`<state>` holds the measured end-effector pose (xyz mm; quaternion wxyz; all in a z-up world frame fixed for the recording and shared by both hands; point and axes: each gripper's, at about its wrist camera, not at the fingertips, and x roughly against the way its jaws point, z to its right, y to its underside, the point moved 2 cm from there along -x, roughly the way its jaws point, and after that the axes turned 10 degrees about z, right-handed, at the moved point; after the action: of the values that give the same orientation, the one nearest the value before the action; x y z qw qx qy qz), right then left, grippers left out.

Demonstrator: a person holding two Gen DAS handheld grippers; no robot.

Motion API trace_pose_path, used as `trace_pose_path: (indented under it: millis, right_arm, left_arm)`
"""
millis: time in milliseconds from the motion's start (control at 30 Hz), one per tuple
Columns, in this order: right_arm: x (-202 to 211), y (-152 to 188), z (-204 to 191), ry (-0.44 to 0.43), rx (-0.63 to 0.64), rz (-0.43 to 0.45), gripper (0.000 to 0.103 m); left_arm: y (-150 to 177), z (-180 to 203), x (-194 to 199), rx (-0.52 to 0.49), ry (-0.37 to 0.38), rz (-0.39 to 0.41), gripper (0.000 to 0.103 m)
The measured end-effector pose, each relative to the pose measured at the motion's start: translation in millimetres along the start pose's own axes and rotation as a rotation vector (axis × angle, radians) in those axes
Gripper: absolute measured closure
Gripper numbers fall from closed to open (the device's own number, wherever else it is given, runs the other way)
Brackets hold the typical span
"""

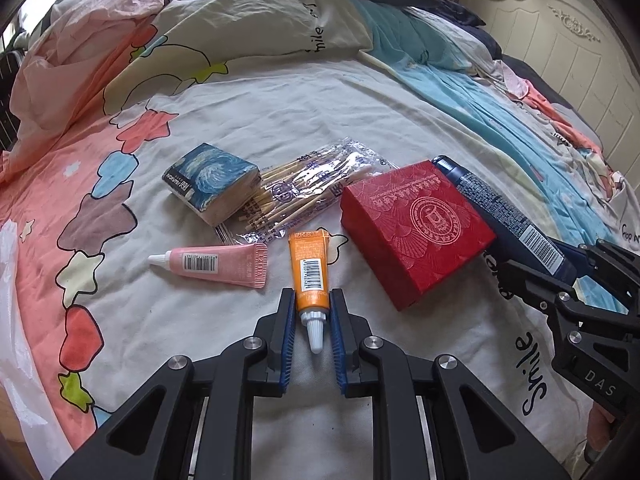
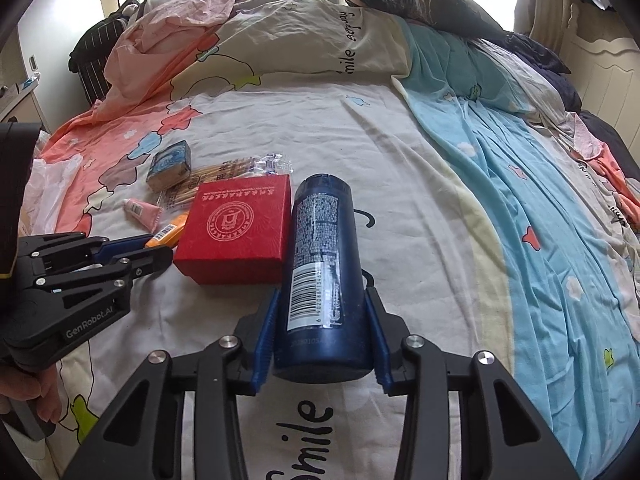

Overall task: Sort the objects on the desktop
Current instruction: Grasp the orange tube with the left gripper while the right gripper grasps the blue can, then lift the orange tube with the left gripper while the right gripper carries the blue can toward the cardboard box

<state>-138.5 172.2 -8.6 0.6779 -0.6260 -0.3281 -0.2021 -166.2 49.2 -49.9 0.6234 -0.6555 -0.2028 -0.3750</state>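
Note:
On a printed bedsheet lie a red box (image 1: 416,232), a dark blue bottle (image 1: 500,216), an orange tube (image 1: 310,276), a pink tube (image 1: 216,268), a blue tissue pack (image 1: 212,188) and a bag of cotton swabs (image 1: 308,184). My left gripper (image 1: 313,300) is shut on the orange tube, cap toward the camera. My right gripper (image 2: 322,304) is shut on the blue bottle (image 2: 320,272), which lies beside the red box (image 2: 236,228). The right gripper also shows in the left wrist view (image 1: 560,280), and the left gripper in the right wrist view (image 2: 156,250).
Crumpled quilts and pillows (image 1: 240,20) are piled at the far side of the bed. A cream headboard (image 1: 560,40) stands at the right. A white plastic bag (image 1: 16,320) lies at the left edge.

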Motion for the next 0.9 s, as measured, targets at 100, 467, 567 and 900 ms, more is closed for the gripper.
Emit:
trace_pose_path:
  millis: [100,467,567,900]
  right_arm:
    - [1,0,0,-0.002,-0.002,0.004,0.065]
    - [-5,6,1,-0.007,0.003,-0.012,0.065]
    - [-10,11,-1,0.0,0.011,-0.028,0.065]
    - [-23,12,-5,0.019,0.025,-0.048,0.065]
  left_arm:
    - [-1,1,-2,-0.001,-0.001,-0.005,0.086]
    - [-6,6,-11,-0.004,-0.015,-0.02,0.086]
    - [-6,7,-11,-0.012,-0.021,-0.019,0.086]
    - [-8,13,-16,-0.077,-0.13,0.019,0.044]
